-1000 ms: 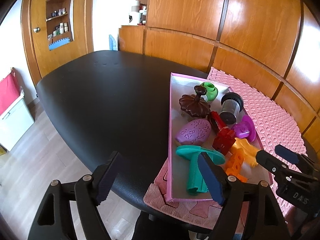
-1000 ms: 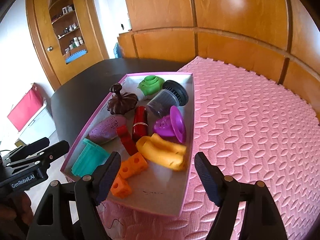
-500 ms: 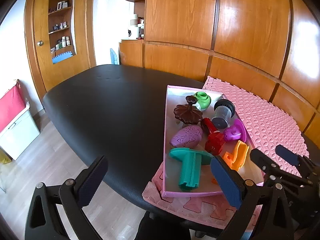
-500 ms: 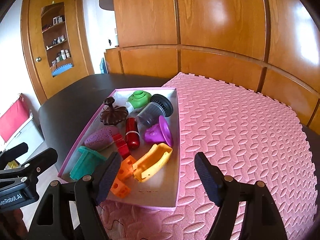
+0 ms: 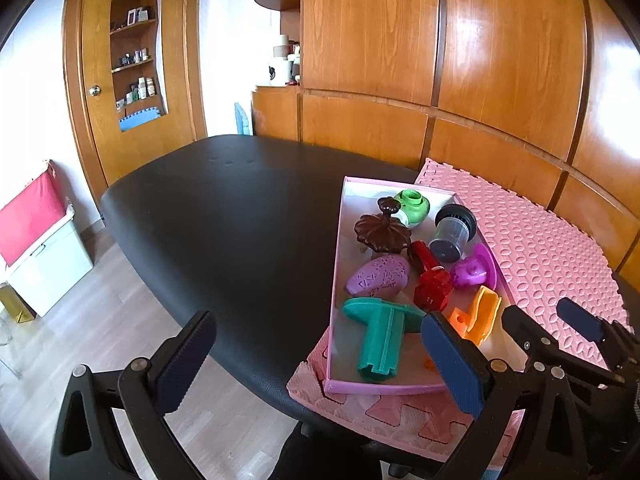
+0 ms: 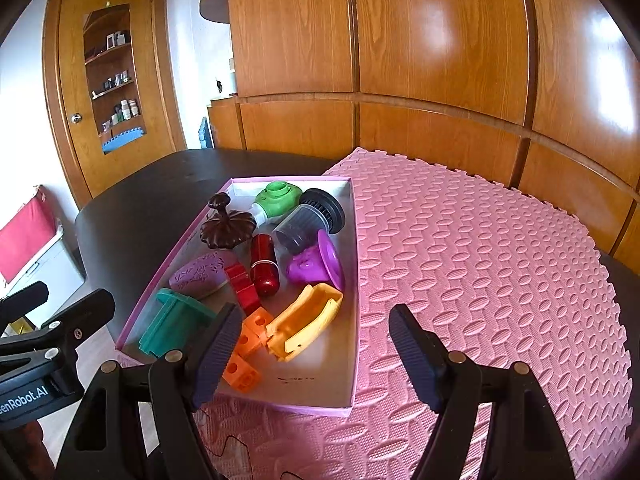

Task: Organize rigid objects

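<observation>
A pink-rimmed box [image 5: 335, 280] [image 6: 353, 280] holds several plastic objects: a teal T-shaped piece [image 5: 380, 332] [image 6: 168, 322], a purple oval [image 5: 378, 278] [image 6: 202, 274], a brown leaf-shaped lid [image 5: 382, 228] [image 6: 226, 226], a green piece [image 5: 414, 204] [image 6: 278, 198], a grey cylinder [image 5: 452, 230] [image 6: 314, 216], a red piece [image 5: 430, 280] [image 6: 262, 264], a magenta cone [image 5: 474, 268] [image 6: 316, 266], a yellow-orange scoop [image 5: 484, 314] [image 6: 306, 320] and orange blocks [image 6: 246, 354]. My left gripper [image 5: 316, 364] is open and empty, held near the box's near left corner. My right gripper [image 6: 316, 354] is open and empty above the box's near end.
The box sits on a pink foam mat [image 6: 480, 260] [image 5: 552, 248] that covers the right part of a black table [image 5: 220, 216] [image 6: 140, 208]. Wooden wall panels [image 6: 400, 80] stand behind. A white bin with a red lid [image 5: 36, 240] stands on the floor at left.
Both grippers have pulled back and up from the box, so it looks smaller. The yellow-orange scoop now lies turned at a new angle in the box. The left jaws have opened wider.
</observation>
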Demonstrator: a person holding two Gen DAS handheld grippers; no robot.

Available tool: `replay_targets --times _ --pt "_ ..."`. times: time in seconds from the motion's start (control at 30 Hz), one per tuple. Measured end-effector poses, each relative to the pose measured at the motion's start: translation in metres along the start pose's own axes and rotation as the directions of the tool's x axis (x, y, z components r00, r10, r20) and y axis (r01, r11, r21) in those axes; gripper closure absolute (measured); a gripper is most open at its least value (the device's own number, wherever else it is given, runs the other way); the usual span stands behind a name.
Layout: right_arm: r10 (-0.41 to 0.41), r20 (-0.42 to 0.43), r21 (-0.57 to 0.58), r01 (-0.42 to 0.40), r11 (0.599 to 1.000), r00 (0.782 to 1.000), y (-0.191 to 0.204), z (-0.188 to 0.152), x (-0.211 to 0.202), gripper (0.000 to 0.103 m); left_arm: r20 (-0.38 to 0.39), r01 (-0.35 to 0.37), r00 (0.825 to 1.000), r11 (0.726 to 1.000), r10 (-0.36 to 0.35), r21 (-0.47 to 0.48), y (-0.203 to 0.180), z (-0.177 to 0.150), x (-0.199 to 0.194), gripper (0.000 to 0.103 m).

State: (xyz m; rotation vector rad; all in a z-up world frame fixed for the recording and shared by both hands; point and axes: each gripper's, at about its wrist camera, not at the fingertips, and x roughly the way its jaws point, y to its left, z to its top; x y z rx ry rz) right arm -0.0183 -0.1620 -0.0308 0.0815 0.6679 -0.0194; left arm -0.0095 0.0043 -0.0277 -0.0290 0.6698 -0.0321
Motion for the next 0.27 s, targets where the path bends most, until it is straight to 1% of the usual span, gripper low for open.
replay_targets --times 0.13,0.27 --pt "0.002 -0.004 0.000 -0.002 1.000 1.000 0.0001 -0.0016 0.0010 0.026 0.014 -0.004 1.000 1.000 0.004 0.011 -0.0013 -0.0005 -0.0018 0.001" --pt "0.003 0.000 -0.006 -0.003 1.000 1.000 0.0005 -0.0018 0.0000 0.026 0.000 0.005 1.000 1.000 -0.005 0.010 -0.0010 -0.0007 -0.0003 0.001"
